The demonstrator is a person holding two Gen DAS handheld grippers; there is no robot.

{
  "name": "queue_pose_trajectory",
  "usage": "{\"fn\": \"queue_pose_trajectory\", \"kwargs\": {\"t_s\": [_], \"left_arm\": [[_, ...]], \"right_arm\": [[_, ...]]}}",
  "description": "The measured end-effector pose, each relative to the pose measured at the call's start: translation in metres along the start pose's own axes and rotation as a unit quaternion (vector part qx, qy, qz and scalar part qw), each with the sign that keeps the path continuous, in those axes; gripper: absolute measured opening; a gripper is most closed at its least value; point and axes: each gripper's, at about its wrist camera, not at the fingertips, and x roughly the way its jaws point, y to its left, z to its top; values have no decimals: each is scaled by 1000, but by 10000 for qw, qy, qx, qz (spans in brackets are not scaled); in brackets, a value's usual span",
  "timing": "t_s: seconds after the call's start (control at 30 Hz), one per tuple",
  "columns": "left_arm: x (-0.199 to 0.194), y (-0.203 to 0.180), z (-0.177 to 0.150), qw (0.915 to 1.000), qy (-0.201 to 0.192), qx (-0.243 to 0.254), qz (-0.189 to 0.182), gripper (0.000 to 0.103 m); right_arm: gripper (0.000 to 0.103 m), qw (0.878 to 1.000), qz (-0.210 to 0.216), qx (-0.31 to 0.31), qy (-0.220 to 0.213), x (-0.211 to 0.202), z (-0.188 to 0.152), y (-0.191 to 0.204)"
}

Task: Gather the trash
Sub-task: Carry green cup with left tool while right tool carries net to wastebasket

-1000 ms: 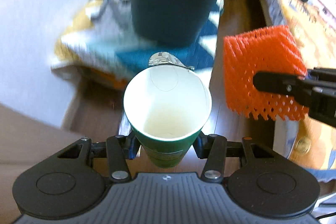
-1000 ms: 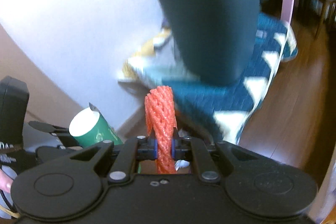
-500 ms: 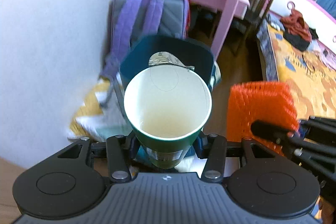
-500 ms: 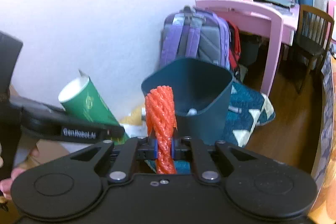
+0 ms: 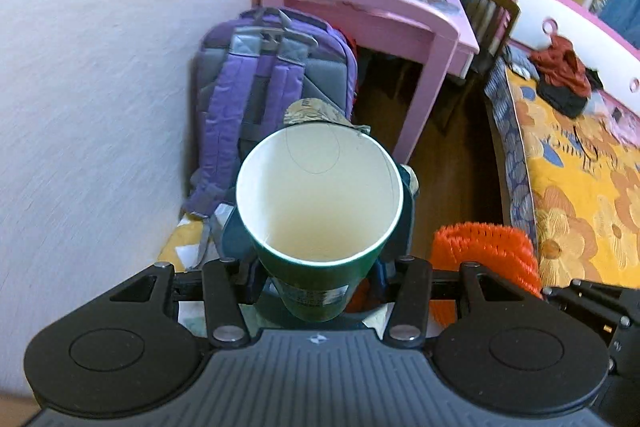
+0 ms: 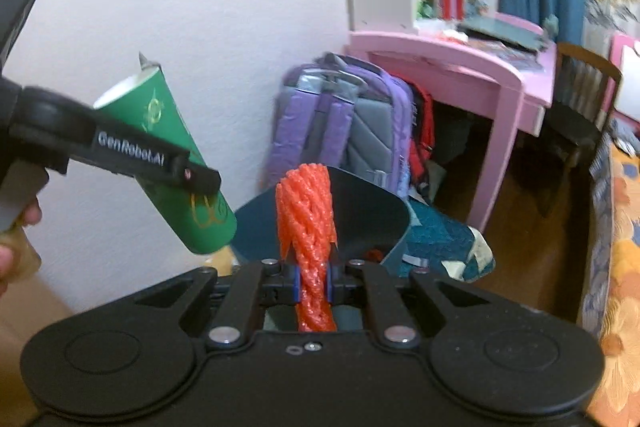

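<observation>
My left gripper (image 5: 314,277) is shut on a green paper cup (image 5: 318,203) with a white inside, its mouth toward the camera. The cup also shows in the right wrist view (image 6: 176,167), tilted, above and left of the dark teal bin (image 6: 360,211). My right gripper (image 6: 313,281) is shut on an orange foam net (image 6: 308,223), held upright over the bin's near rim. The net shows at the lower right of the left wrist view (image 5: 486,251). The cup hides most of the bin in the left wrist view.
A purple and grey backpack (image 6: 340,131) leans on the white wall behind the bin. A pink desk (image 6: 452,67) and a dark chair (image 6: 580,99) stand to the right. A patterned rug (image 6: 448,239) lies under the bin. A bed with a yellow floral cover (image 5: 580,187) is at the right.
Both grippers have risen and tilted up with the cup and the net still held. The bin has dropped low in view and the backpack, desk and bed have come into sight.
</observation>
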Motion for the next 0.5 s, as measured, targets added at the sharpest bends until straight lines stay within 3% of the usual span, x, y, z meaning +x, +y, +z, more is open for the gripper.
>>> {"fn": "queue_pose_trajectory", "kwargs": {"t_s": [0.23, 0.5], "left_arm": [[104, 17, 29, 9946, 778, 668, -138, 48], [196, 35, 31, 9831, 1536, 968, -245, 49]], "right_arm": [[10, 9971, -452, 350, 496, 89, 11, 9], [10, 9866, -822, 535, 1300, 181, 5, 13]]}}
